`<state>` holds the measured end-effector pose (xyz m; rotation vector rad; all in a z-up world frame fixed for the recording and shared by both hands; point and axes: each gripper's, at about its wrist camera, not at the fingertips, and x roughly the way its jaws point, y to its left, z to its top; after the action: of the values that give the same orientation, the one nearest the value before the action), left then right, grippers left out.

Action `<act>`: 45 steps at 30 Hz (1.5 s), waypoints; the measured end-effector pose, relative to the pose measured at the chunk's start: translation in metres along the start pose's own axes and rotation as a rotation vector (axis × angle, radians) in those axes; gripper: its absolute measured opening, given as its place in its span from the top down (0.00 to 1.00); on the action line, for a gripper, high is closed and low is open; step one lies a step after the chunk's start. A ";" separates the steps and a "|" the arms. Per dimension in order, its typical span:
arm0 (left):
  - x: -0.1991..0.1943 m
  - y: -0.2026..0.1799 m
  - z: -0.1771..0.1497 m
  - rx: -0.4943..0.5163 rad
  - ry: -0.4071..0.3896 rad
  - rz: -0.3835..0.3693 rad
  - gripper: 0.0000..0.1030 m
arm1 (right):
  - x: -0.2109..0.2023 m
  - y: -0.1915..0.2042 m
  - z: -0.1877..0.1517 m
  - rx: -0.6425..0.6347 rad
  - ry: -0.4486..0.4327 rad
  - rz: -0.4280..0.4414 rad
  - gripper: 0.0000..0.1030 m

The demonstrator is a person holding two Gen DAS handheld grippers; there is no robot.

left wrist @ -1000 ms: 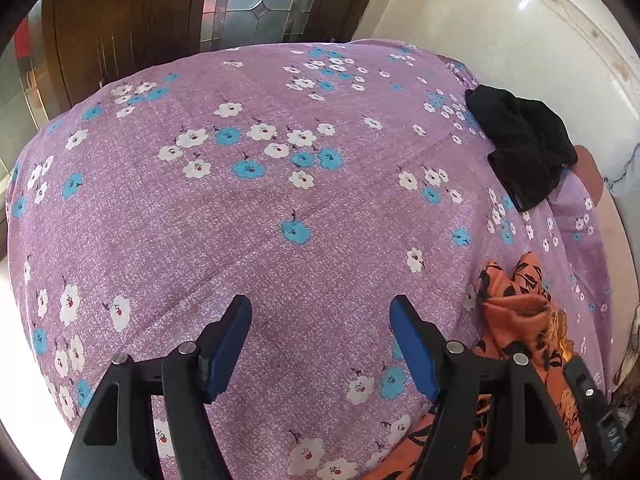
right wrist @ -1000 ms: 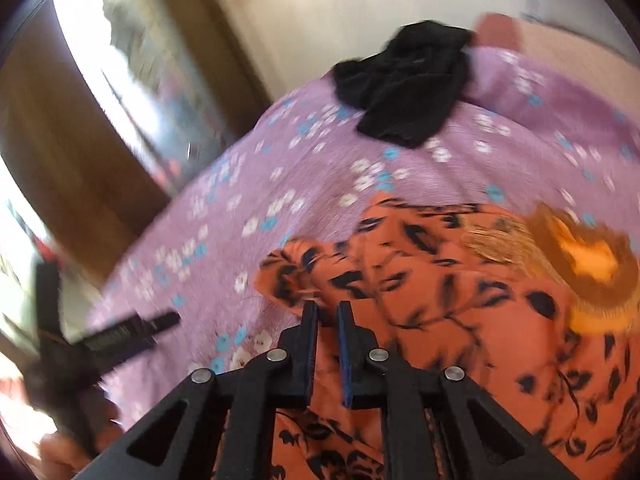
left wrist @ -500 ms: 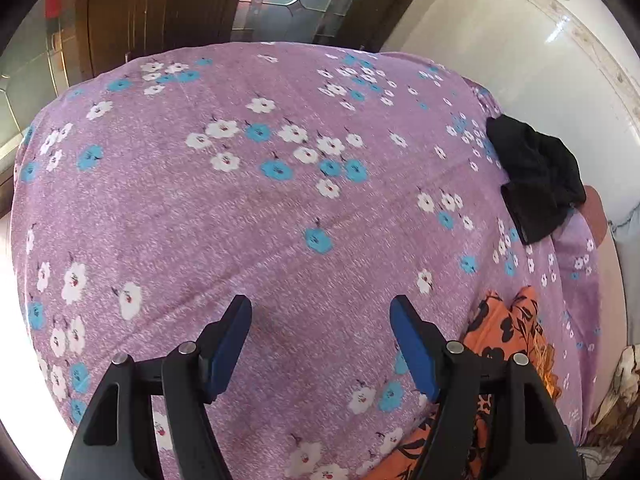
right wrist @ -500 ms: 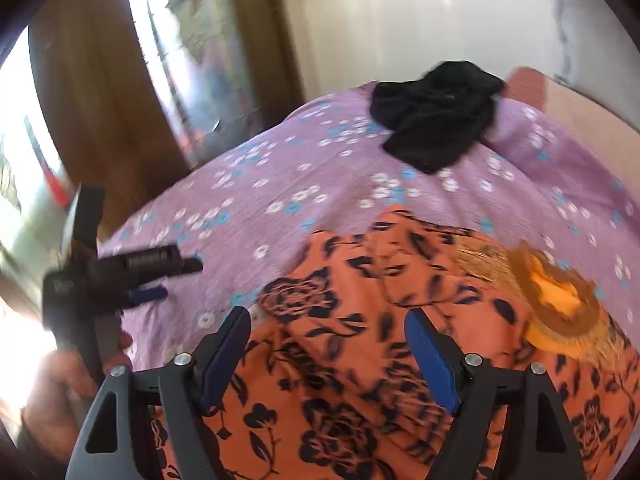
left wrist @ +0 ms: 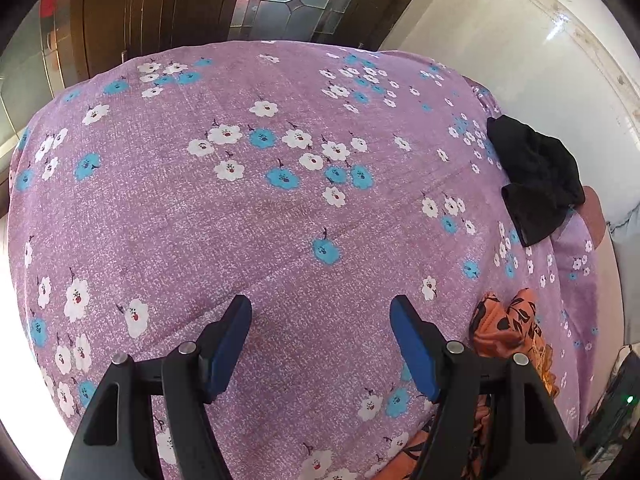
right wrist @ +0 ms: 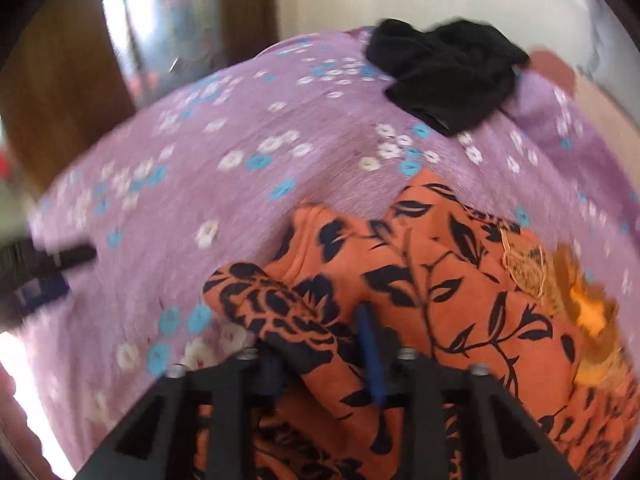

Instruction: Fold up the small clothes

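Note:
An orange garment with black flower print (right wrist: 460, 280) lies crumpled on a purple flowered bedsheet (right wrist: 248, 200). My right gripper (right wrist: 324, 344) is closed on a bunched fold of this garment, which covers the left finger; the blue pad of the right finger (right wrist: 370, 344) shows. In the left wrist view only an edge of the orange garment (left wrist: 508, 324) shows at the lower right. My left gripper (left wrist: 320, 344) is open and empty above the bare sheet (left wrist: 240, 220), left of the garment.
A crumpled black garment (right wrist: 444, 68) lies at the far edge of the bed, also in the left wrist view (left wrist: 536, 176). A wooden door with glass panels (left wrist: 168, 4) and a white wall (left wrist: 520, 40) stand behind the bed.
My right gripper was shut, opened wide half a second ago, and now has closed on a fold of the orange garment. The left gripper stayed open and drifted left, away from the garment.

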<state>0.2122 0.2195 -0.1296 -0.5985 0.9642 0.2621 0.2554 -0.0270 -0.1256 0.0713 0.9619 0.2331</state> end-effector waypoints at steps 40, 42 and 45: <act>-0.006 -0.082 -0.054 0.343 -0.053 -0.007 0.30 | -0.155 -0.275 -0.215 1.179 -0.532 0.328 0.95; -0.010 -0.098 -0.065 0.408 -0.073 -0.024 0.30 | -0.169 -0.290 -0.247 1.224 -0.574 0.286 0.94; -0.012 -0.115 -0.079 0.481 -0.089 -0.047 0.30 | -0.184 -0.307 -0.272 1.252 -0.596 0.256 0.91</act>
<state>0.2047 0.0805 -0.1119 -0.1658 0.8856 0.0097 -0.0182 -0.3796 -0.1833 1.3418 0.3719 -0.1873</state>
